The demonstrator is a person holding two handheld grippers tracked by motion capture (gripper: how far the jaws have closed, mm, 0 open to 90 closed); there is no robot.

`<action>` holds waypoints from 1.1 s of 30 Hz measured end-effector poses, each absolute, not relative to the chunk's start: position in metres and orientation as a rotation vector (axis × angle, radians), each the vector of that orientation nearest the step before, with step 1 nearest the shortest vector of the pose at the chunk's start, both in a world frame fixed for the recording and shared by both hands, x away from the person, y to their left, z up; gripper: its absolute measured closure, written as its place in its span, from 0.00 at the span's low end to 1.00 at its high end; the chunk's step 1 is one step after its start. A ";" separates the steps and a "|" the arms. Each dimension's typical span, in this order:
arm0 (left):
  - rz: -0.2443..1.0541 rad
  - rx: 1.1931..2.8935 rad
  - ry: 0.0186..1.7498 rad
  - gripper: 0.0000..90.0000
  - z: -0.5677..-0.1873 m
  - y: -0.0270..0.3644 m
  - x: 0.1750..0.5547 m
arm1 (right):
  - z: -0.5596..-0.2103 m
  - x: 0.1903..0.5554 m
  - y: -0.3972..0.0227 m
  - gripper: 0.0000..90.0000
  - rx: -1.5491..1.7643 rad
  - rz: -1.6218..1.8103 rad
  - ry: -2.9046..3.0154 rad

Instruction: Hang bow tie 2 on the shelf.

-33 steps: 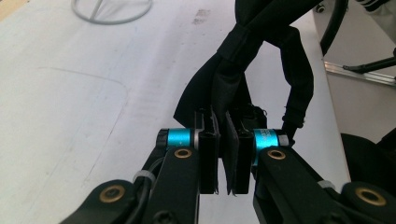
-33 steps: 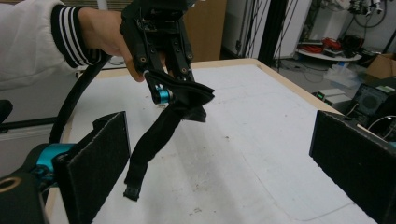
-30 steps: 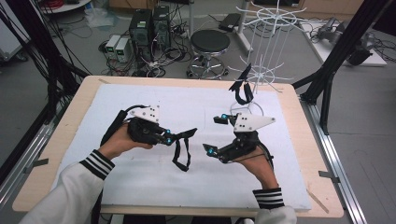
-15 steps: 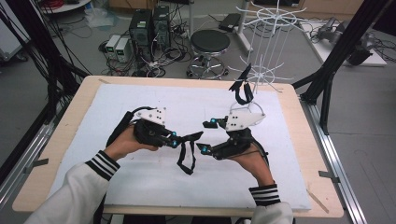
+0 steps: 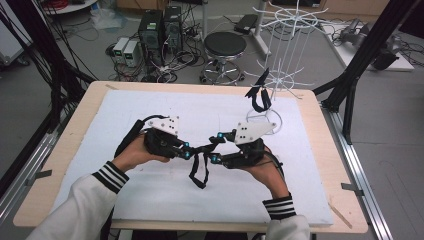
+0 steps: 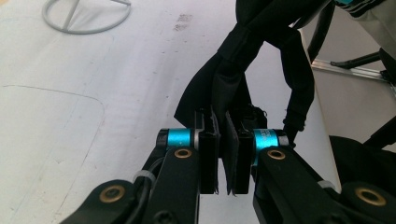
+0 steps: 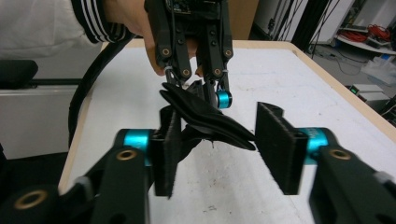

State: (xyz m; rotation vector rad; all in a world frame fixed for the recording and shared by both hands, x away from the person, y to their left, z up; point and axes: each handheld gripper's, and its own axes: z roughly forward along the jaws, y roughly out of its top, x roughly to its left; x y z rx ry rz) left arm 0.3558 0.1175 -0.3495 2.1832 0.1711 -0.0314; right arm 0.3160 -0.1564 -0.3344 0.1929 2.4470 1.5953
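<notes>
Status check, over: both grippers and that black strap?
Left gripper shut on black strap. Right gripper has been closing around strap, fingers not yet pressing. Nothing in the way.

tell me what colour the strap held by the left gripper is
Black strap, clearest in the left gripper view.

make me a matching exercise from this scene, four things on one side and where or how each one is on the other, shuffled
Things:
1. left claw
2. right claw
3. second black strap
4. black stool

Place or state:
A. hangs on the white wire rack at the far right of the table
B. clamped shut on the black strap
C. stands on the floor beyond the table
D. jaws have just been closing, a gap left, with the strap's free end between them

Pairs: 1-B, 2-D, 3-A, 4-C
</notes>
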 end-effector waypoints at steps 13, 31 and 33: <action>-0.030 2.170 0.163 0.92 -0.350 0.119 0.357 | -0.332 0.313 -0.155 0.93 0.133 1.579 2.445; 0.187 1.963 0.274 0.02 -0.352 0.146 0.354 | -0.324 0.311 -0.175 0.93 0.284 1.621 2.365; 0.205 1.947 0.286 0.02 -0.353 0.152 0.353 | -0.322 0.311 -0.178 0.93 0.313 1.633 2.351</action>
